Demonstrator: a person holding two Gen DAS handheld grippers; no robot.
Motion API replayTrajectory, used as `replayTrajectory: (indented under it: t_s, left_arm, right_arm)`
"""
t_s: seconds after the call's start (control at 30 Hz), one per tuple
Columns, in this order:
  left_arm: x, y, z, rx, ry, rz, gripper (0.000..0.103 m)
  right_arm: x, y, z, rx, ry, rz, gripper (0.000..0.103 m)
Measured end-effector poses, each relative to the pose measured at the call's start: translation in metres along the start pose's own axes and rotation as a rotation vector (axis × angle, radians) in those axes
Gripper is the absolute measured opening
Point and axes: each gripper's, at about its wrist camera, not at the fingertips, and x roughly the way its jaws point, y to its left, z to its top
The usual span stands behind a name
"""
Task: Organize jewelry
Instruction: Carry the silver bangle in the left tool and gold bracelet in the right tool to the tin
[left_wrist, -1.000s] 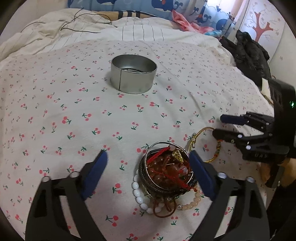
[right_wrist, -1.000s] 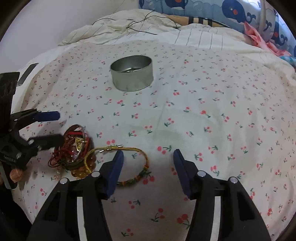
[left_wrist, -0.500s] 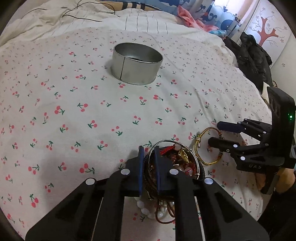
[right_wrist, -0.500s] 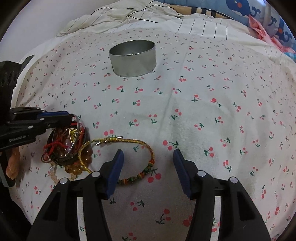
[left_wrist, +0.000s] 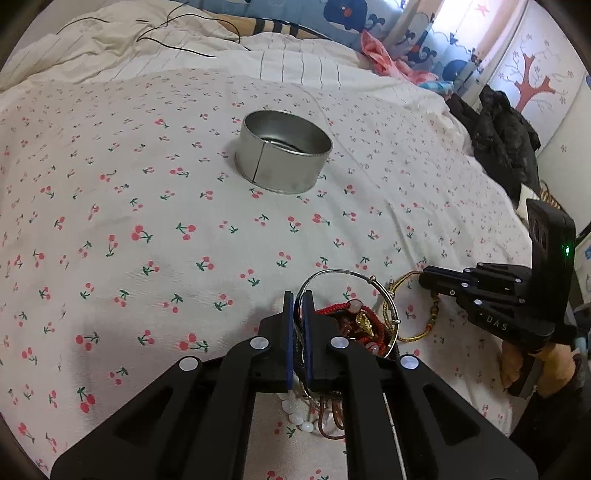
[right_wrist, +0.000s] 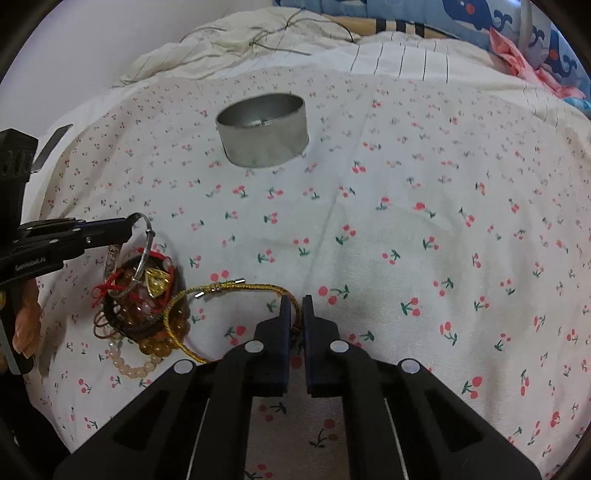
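A round metal tin (left_wrist: 283, 160) stands open on the cherry-print bedspread; it also shows in the right wrist view (right_wrist: 263, 128). A pile of bracelets (right_wrist: 138, 299) lies near the front. My left gripper (left_wrist: 298, 306) is shut on a thin silver bangle (left_wrist: 343, 275) and lifts its rim off the pile; the bangle also shows in the right wrist view (right_wrist: 144, 251). My right gripper (right_wrist: 293, 308) is shut on a gold cord bracelet (right_wrist: 236, 286) lying beside the pile. That bracelet (left_wrist: 410, 334) and the right gripper (left_wrist: 424, 277) also show in the left wrist view.
Rumpled striped bedding with a black cable (left_wrist: 177, 33) lies behind the tin. A black jacket (left_wrist: 506, 140) sits at the bed's right edge. Whale-print pillows (right_wrist: 480, 18) line the headboard. White and amber bead bracelets (right_wrist: 140, 360) lie under the pile.
Both grippers went from open to shut. The left closed on the silver bangle and tipped it up. The right moved forward and closed on the gold cord bracelet.
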Motion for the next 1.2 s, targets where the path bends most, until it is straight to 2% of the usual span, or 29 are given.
replayTrajectory:
  t_s: [0.37, 0.57, 0.7, 0.9, 1.2]
  left_arm:
    - [-0.008, 0.0, 0.003, -0.001, -0.007, -0.02, 0.004]
    - [-0.018, 0.001, 0.016, 0.003, -0.034, -0.007, 0.004]
    - [-0.021, 0.005, 0.039, -0.004, -0.066, 0.011, 0.004]
    - [-0.014, 0.007, 0.09, -0.003, -0.116, 0.031, 0.004]
    - [0.025, 0.006, 0.146, 0.011, -0.11, 0.052, 0.004]
  right_arm:
    - [-0.044, -0.002, 0.015, 0.05, -0.219, 0.044, 0.006]
    - [-0.056, 0.0, 0.031, 0.073, -0.306, 0.074, 0.006]
    - [-0.059, 0.002, 0.041, 0.084, -0.348, 0.075, 0.006]
    - [-0.055, -0.007, 0.047, 0.146, -0.381, 0.069, 0.006]
    - [-0.052, -0.016, 0.042, 0.191, -0.383, 0.075, 0.006]
